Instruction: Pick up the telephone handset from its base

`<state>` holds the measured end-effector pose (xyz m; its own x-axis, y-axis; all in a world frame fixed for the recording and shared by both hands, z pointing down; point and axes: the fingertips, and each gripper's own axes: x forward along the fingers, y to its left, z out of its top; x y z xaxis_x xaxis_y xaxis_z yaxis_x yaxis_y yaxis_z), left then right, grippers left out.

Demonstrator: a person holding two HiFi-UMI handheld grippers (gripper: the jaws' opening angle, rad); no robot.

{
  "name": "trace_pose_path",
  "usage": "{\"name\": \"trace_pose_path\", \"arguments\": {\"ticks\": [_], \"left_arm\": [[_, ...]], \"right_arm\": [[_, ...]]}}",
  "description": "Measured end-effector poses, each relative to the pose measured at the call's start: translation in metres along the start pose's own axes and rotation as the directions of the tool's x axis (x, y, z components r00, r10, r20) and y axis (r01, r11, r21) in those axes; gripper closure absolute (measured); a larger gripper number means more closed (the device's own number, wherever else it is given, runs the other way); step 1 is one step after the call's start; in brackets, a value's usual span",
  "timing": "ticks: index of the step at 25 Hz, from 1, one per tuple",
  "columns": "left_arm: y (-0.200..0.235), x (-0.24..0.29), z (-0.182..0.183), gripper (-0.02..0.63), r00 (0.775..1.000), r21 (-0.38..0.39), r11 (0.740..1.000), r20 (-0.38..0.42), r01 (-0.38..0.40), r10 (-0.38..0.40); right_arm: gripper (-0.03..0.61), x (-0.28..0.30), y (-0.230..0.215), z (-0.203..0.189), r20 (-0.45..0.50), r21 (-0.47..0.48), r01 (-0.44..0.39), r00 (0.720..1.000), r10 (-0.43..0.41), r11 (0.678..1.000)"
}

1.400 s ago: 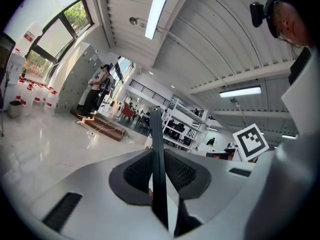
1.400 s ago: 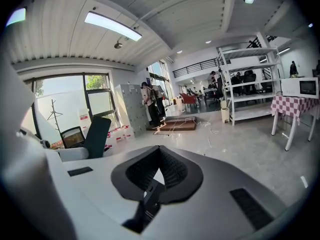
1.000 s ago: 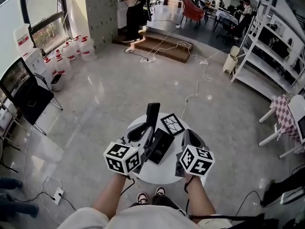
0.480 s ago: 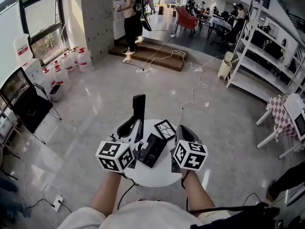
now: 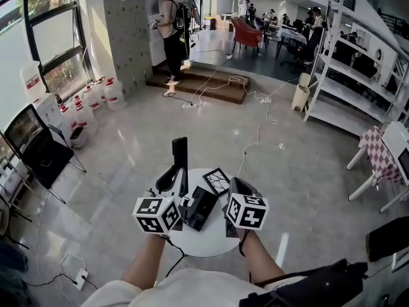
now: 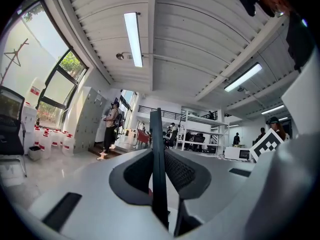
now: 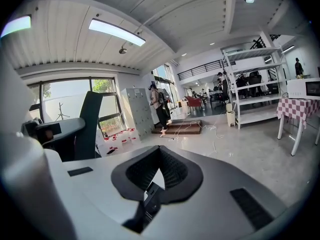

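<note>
My left gripper is shut on the black telephone handset, which stands upright above the small round white table. In the left gripper view the handset is a thin dark slab pressed between the pads. The black phone base lies on the table between the two grippers. My right gripper hovers just right of the base, its jaws together and empty. Through the slot under its tips the right gripper view shows the base, and further left the raised handset.
A black-and-white marker card lies on the table beyond the base. A person with a backpack stands by grey lockers. White shelving is at the right, water jugs and a black chair at the left, and cables run across the floor.
The left gripper has lifted the handset higher above the base. The right gripper has drifted slightly and stays empty.
</note>
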<state>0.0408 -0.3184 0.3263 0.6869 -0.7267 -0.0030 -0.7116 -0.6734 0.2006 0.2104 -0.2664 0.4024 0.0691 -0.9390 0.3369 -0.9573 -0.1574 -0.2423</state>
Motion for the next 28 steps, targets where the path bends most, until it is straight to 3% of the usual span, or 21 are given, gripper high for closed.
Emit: {"name": "trace_pose_path", "arguments": {"ticks": [11, 16, 28], "left_arm": [[-0.001, -0.004, -0.021, 0.532, 0.998, -0.01, 0.999, -0.04, -0.043, 0.043], [0.0, -0.008, -0.021, 0.532, 0.998, -0.01, 0.999, -0.046, -0.049, 0.049], [0.001, -0.018, -0.028, 0.532, 0.997, -0.013, 0.998, -0.058, -0.058, 0.057]], "right_arm": [[0.555, 0.003, 0.003, -0.004, -0.022, -0.039, -0.033, 0.999, 0.033, 0.999], [0.555, -0.002, 0.008, 0.0, -0.01, -0.106, -0.02, 1.0, 0.019, 0.994], [0.555, -0.007, 0.013, -0.005, -0.018, -0.125, -0.028, 1.0, 0.026, 0.992]]}}
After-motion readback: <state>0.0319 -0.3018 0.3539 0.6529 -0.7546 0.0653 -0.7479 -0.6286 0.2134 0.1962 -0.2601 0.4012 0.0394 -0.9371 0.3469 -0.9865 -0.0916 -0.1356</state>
